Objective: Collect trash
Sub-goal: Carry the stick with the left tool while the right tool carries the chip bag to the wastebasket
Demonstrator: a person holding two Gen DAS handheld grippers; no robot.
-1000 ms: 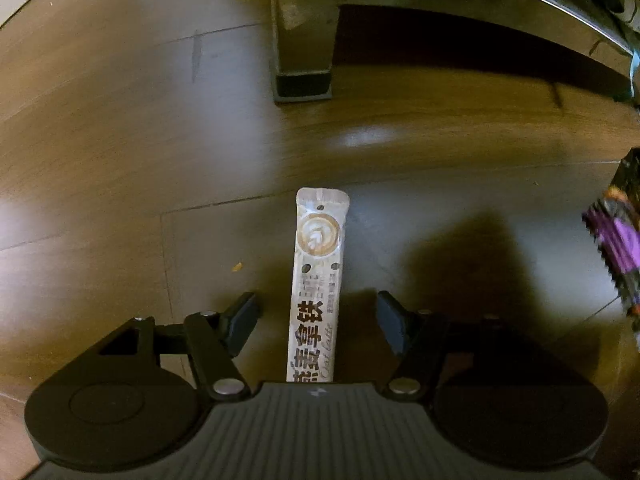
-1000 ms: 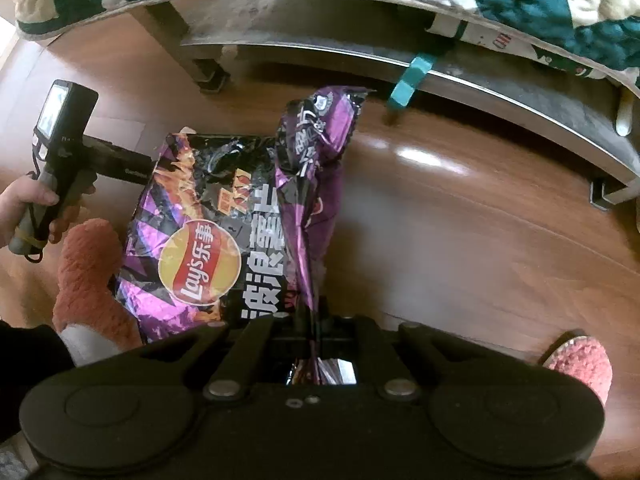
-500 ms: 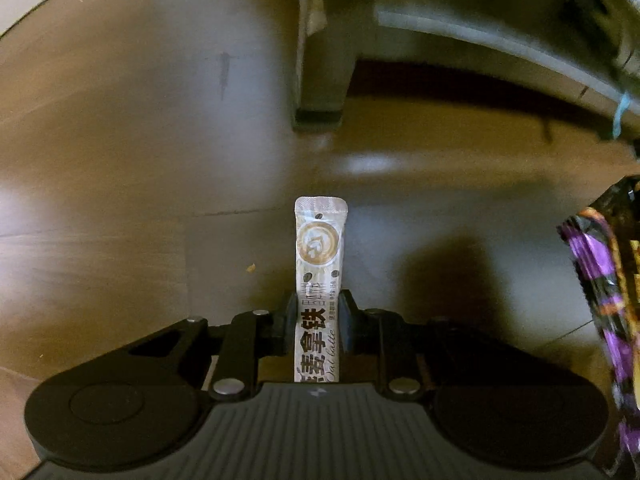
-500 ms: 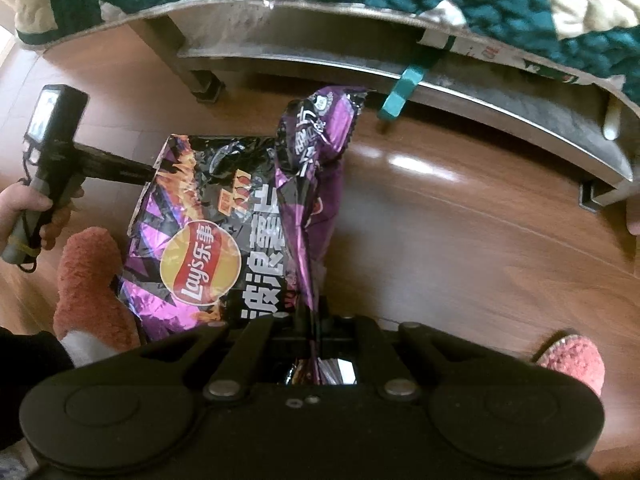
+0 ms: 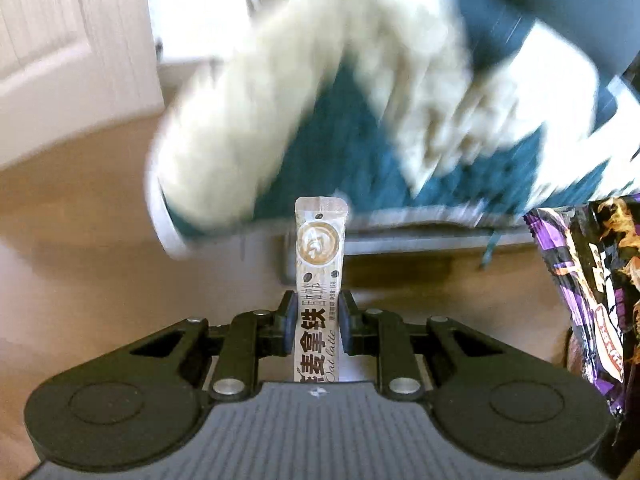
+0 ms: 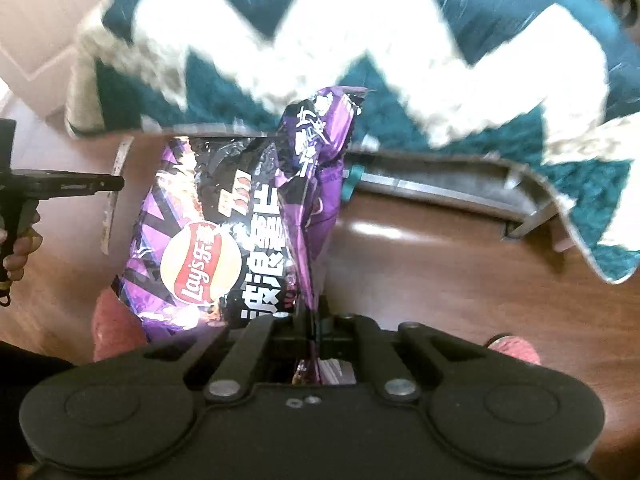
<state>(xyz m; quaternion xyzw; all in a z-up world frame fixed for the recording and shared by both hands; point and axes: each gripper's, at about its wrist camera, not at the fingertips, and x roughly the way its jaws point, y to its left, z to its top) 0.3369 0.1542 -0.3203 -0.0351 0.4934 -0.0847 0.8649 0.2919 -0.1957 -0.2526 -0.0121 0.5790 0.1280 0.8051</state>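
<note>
My left gripper (image 5: 316, 314) is shut on a white oat latte sachet (image 5: 320, 248) and holds it upright above the wooden floor. My right gripper (image 6: 314, 316) is shut on a purple Lay's chip bag (image 6: 224, 232), which hangs crumpled in front of it. The chip bag also shows at the right edge of the left wrist view (image 5: 592, 288). The left gripper and the sachet (image 6: 114, 192) show at the left of the right wrist view.
A bed with a teal and cream quilt (image 6: 360, 40) and a metal frame (image 6: 440, 188) fills the background. A white door (image 5: 60, 40) stands at the left. Pink slippers (image 6: 516, 348) are on the wooden floor (image 6: 440, 272).
My left gripper shut on the sachet and lifted it off the floor. Both cameras have tilted up from the floor toward the bed. The right gripper has kept the chip bag.
</note>
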